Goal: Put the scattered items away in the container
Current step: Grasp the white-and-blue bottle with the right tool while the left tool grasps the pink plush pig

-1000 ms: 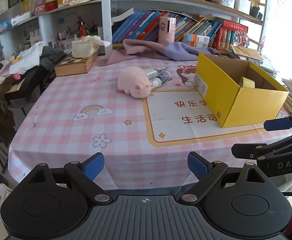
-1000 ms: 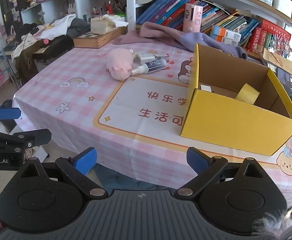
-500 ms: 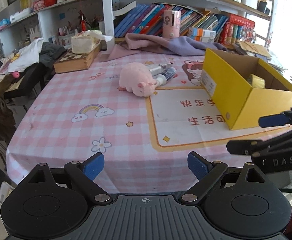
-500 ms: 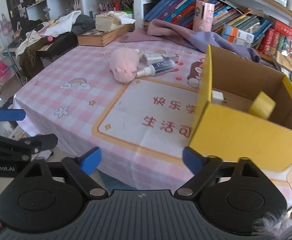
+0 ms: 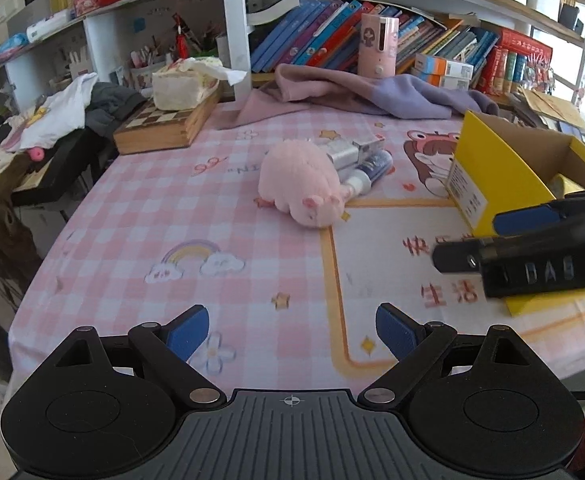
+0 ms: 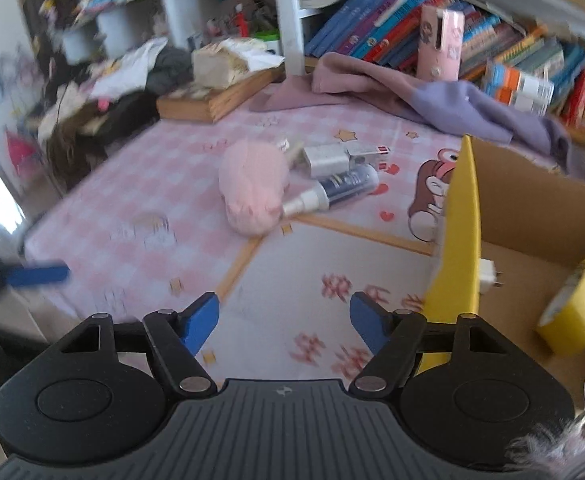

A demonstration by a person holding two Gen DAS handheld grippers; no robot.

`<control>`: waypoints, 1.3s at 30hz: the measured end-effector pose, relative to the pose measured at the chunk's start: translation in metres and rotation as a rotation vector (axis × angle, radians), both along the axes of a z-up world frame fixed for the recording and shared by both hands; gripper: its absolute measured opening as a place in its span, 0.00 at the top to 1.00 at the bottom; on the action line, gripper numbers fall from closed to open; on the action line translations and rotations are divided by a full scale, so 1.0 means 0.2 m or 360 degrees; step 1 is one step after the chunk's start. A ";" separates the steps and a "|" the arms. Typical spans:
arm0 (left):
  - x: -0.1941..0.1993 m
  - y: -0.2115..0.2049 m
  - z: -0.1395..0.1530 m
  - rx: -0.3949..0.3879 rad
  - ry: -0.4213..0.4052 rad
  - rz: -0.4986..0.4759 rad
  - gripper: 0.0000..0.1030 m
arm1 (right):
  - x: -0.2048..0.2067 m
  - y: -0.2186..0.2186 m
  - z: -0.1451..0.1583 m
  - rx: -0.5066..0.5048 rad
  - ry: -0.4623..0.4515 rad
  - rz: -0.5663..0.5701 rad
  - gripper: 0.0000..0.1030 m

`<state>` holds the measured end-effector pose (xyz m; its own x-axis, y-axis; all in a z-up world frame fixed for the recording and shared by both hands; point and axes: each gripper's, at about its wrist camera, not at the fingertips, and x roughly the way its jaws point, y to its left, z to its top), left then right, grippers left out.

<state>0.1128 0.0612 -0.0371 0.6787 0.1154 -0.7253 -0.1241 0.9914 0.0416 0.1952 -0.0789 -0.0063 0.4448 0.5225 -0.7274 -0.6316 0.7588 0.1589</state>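
Both grippers are now sitting further in over the bench [image 5: 140, 216] than a second ago. The left gripper [image 5: 291, 330] and right gripper [image 6: 284, 320] are each hanging with jaws spread, holding nothing. The pink plush pig [image 5: 298, 182] is lying mid-bench, touching a white tube [image 6: 332, 156] and a dark spray bottle [image 6: 334, 192]. The yellow box [image 6: 458, 236], just right, is holding a tape roll [image 6: 576, 312] and a white plug [image 6: 488, 274].
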 end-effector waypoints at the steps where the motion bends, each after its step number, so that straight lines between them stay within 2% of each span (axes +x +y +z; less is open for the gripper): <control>1: 0.03 0.00 0.00 0.0009 -0.0001 0.0002 0.10 | 0.04 0.02 0.01 0.0027 0.0015 -0.0009 0.33; 13: 0.41 0.06 0.01 0.0058 -0.0112 0.0033 0.10 | 0.48 0.17 0.03 0.0169 0.0108 -0.0251 0.35; 18: 0.56 0.08 -0.01 0.0042 -0.0138 0.0050 0.10 | 0.69 0.22 -0.02 0.0159 0.0239 -0.0421 0.35; 24: 0.76 0.08 -0.10 -0.0038 -0.0084 0.0067 0.10 | 0.81 0.33 -0.10 0.0109 0.0237 -0.0531 0.35; 33: 0.92 0.08 -0.22 -0.0029 0.0017 0.0093 0.11 | 0.98 0.36 -0.29 0.0035 0.0443 -0.0708 0.35; 37: 0.93 0.12 -0.27 -0.0066 0.0063 0.0113 0.11 | 1.01 0.39 -0.34 -0.0038 0.0450 -0.0695 0.36; 39: 0.93 0.14 -0.29 -0.0100 0.0070 0.0126 0.13 | 1.01 0.41 -0.35 -0.0074 0.0409 -0.0655 0.41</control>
<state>0.2987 0.0901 -0.0948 0.6365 0.1205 -0.7618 -0.2013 0.9794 -0.0132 0.3977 0.0023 -0.0755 0.4109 0.3054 -0.8590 -0.2223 0.9474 0.2304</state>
